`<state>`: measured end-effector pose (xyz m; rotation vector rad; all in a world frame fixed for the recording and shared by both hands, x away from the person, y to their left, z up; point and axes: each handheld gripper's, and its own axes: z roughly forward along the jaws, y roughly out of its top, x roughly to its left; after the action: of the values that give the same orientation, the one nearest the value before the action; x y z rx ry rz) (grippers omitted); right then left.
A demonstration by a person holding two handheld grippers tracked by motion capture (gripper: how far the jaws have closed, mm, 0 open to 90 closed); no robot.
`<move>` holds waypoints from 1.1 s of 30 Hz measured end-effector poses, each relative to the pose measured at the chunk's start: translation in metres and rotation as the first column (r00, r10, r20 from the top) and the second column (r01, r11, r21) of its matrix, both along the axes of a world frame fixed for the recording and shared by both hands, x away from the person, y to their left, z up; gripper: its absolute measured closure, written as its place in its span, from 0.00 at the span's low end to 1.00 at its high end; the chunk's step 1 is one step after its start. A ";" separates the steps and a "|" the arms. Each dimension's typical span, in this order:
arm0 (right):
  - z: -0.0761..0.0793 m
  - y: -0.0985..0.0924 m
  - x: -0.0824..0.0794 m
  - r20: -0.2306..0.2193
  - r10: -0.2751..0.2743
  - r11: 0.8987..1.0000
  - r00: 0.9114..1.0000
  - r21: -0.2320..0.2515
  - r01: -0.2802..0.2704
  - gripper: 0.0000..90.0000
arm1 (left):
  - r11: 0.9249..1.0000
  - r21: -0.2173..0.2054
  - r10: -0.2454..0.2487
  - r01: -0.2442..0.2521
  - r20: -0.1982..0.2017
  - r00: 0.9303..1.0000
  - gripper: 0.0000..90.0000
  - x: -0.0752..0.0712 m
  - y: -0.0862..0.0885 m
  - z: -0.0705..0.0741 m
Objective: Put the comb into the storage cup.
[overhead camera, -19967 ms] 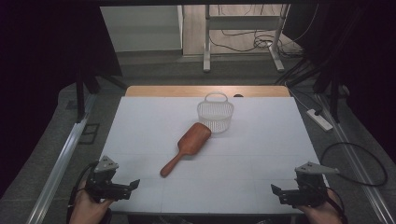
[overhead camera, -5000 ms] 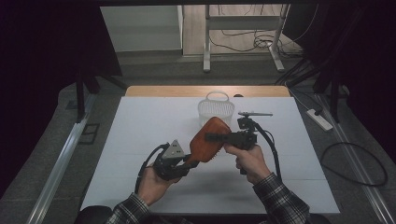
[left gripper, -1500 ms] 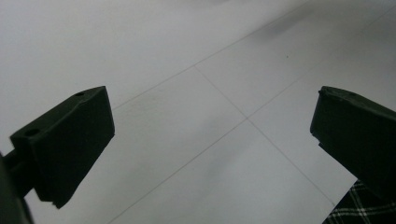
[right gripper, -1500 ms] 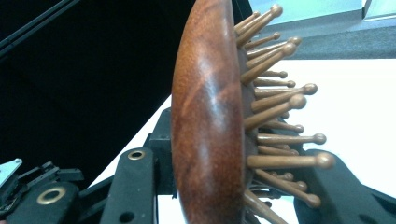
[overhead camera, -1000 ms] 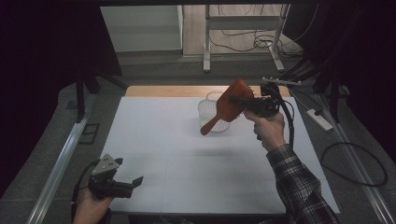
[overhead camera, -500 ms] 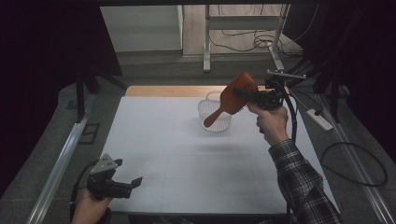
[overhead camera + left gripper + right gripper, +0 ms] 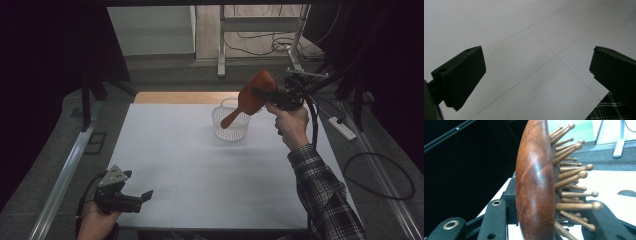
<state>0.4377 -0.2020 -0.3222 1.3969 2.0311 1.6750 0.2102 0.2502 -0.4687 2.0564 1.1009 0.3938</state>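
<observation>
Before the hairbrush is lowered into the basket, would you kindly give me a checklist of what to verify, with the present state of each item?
1. Right gripper shut on the wooden hairbrush head: ok.
2. Brush handle points down toward the white mesh basket: ok.
3. Handle tip inside the basket rim: cannot tell.
4. Basket upright on the white table: ok.
5. Left gripper open, resting at the near edge, away from the basket: ok.

Plaid sleeve [image 7: 327, 197], black jaws
</observation>
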 end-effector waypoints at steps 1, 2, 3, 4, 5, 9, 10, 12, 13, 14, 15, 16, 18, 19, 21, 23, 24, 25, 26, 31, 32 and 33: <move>0.000 0.000 0.001 -0.001 -0.004 1.000 1.000 -0.002 0.004 0.61 | 1.000 0.001 0.000 0.000 0.000 1.000 0.00 0.000 0.000 0.000; 0.000 0.000 0.002 0.000 -0.007 1.000 1.000 -0.002 0.007 0.61 | 1.000 0.002 0.000 0.000 0.001 1.000 0.00 0.000 0.000 0.000; -0.001 -0.001 0.004 -0.001 -0.012 1.000 1.000 -0.002 0.012 0.61 | 1.000 0.002 0.000 0.000 0.000 1.000 0.00 0.000 0.000 0.000; -0.001 -0.001 0.005 -0.001 -0.016 1.000 1.000 -0.003 0.016 0.61 | 1.000 0.003 0.000 0.000 0.000 1.000 0.00 0.000 0.000 0.000; -0.002 -0.002 0.007 0.000 -0.020 1.000 1.000 -0.003 0.020 0.61 | 1.000 0.003 0.000 0.000 0.001 1.000 0.00 0.000 0.000 0.000; -0.003 -0.002 0.011 0.001 -0.032 0.999 0.999 -0.001 0.032 0.61 | 1.000 0.007 -0.002 0.002 0.000 1.000 0.00 0.000 -0.001 0.000; -0.003 -0.002 0.013 0.002 -0.037 0.999 0.999 -0.005 0.037 0.61 | 1.000 0.008 -0.002 0.002 0.000 1.000 0.00 0.000 -0.001 0.000; -0.004 -0.001 0.015 0.003 -0.043 0.999 0.999 -0.011 0.043 0.61 | 1.000 0.009 -0.003 0.003 0.000 1.000 0.00 0.000 -0.001 0.000; -0.004 0.000 0.017 0.005 -0.045 0.999 0.999 -0.012 0.045 0.61 | 1.000 0.009 -0.003 0.003 0.000 1.000 0.00 0.000 -0.001 0.000; -0.005 0.000 0.018 0.007 -0.049 0.999 0.999 -0.013 0.049 0.61 | 1.000 0.010 -0.003 0.003 0.000 1.000 0.00 0.000 -0.001 0.000; -0.005 0.000 0.019 0.006 -0.050 0.999 0.999 -0.013 0.050 0.61 | 1.000 0.010 -0.003 0.003 0.000 1.000 0.00 0.000 -0.001 0.000; -0.006 0.001 0.021 0.006 -0.050 0.999 0.999 -0.015 0.050 0.61 | 1.000 0.011 -0.004 0.004 0.000 1.000 0.00 0.000 -0.001 0.000; -0.007 0.003 0.023 0.008 -0.054 0.998 0.999 -0.022 0.054 0.61 | 1.000 0.011 -0.004 0.004 0.000 1.000 0.00 0.000 -0.001 0.000; -0.007 0.003 0.024 0.007 -0.055 0.998 0.998 -0.024 0.055 0.61 | 1.000 0.011 -0.005 0.005 0.000 1.000 0.00 0.000 -0.001 0.000; -0.010 0.006 0.027 0.006 -0.058 0.998 0.998 -0.029 0.058 0.61 | 1.000 0.013 -0.005 0.005 -0.001 1.000 0.01 0.000 -0.001 0.000; -0.011 0.006 0.029 0.005 -0.057 0.998 0.998 -0.030 0.057 0.61 | 1.000 0.015 -0.005 0.005 -0.002 1.000 0.01 0.000 -0.002 0.000; -0.012 0.007 0.030 0.001 -0.054 0.998 0.999 -0.032 0.054 0.61 | 1.000 0.018 -0.006 0.006 -0.002 1.000 0.01 0.000 -0.002 0.000; -0.013 0.008 0.031 0.000 -0.054 0.998 0.999 -0.034 0.054 0.61 | 1.000 0.019 -0.006 0.006 -0.002 1.000 0.01 0.000 -0.002 0.000; -0.016 0.010 0.033 -0.003 -0.054 0.998 0.999 -0.043 0.054 0.61 | 1.000 0.020 -0.007 0.007 -0.002 1.000 0.01 0.000 -0.002 0.000; -0.022 0.016 0.037 -0.015 -0.047 0.998 0.999 -0.050 0.046 0.61 | 1.000 0.023 -0.007 0.007 -0.004 1.000 0.01 0.000 -0.002 0.000; -0.023 0.016 0.037 -0.015 -0.047 0.998 0.999 -0.052 0.046 0.61 | 1.000 0.024 -0.007 0.008 -0.005 1.000 0.01 0.000 -0.002 0.000; -0.023 0.016 0.037 -0.015 -0.047 0.998 0.999 -0.052 0.046 0.61 | 1.000 0.025 -0.007 0.007 -0.004 1.000 0.01 0.000 -0.002 0.000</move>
<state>0.4752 -0.1855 -0.3454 1.4340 2.0198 1.5858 0.2100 0.2482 -0.4691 2.0829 1.0963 0.4021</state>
